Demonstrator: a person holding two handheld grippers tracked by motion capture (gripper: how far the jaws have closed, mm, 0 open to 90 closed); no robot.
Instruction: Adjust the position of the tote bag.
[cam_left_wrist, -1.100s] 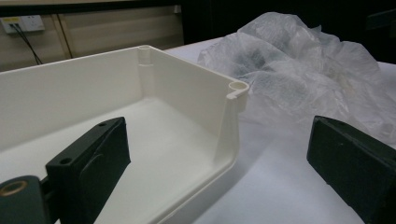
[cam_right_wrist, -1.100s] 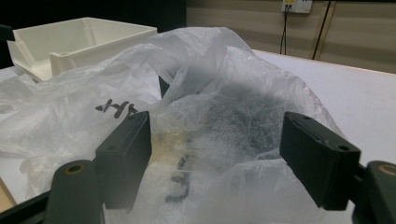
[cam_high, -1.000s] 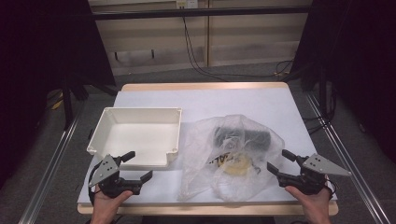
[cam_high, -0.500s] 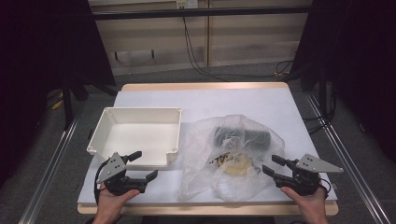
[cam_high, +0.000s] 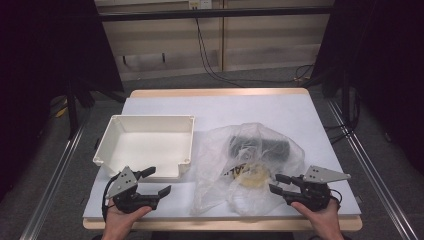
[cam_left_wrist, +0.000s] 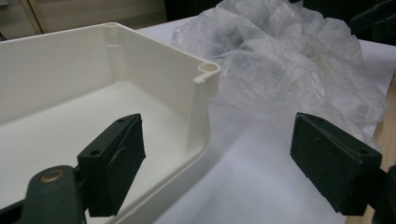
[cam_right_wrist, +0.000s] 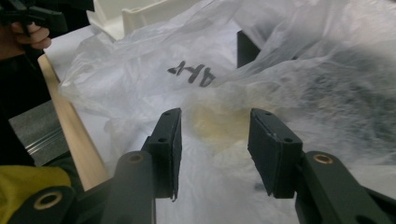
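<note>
Left side of the white table (cam_high: 280, 112): the left gripper (cam_high: 152, 182) sits low at the near edge, held in a hand (cam_high: 120, 222); its jaws stand wide apart and hold nothing; in the left gripper view one pad (cam_left_wrist: 116, 161) hangs over the near corner of the tray and the other sits off to the side above bare table, so the tray's corner lies between them, untouched.

Just beyond that gripper lies the white plastic tray (cam_high: 116, 131), rectangular, open-topped, with round posts at its corners; its right wall stands just beside the bag; whether they touch cannot be told.

Centre to right: the clear plastic bag (cam_high: 210, 170) lies crumpled on the table; through the film show a dark cylindrical item (cam_high: 260, 146) toward the far side and a pale yellowish round item (cam_high: 250, 175) toward the near side; black lettering (cam_right_wrist: 192, 73) shows on the film, unreadable.

Right side: the right gripper (cam_high: 277, 184) rests at the near edge in the other hand (cam_high: 322, 220), its tips at the bag's near right margin; its jaws are parted, nothing clamped; in the right gripper view loose film and the yellowish item lie beyond the gap between the pads; contact with the film cannot be confirmed.
</note>
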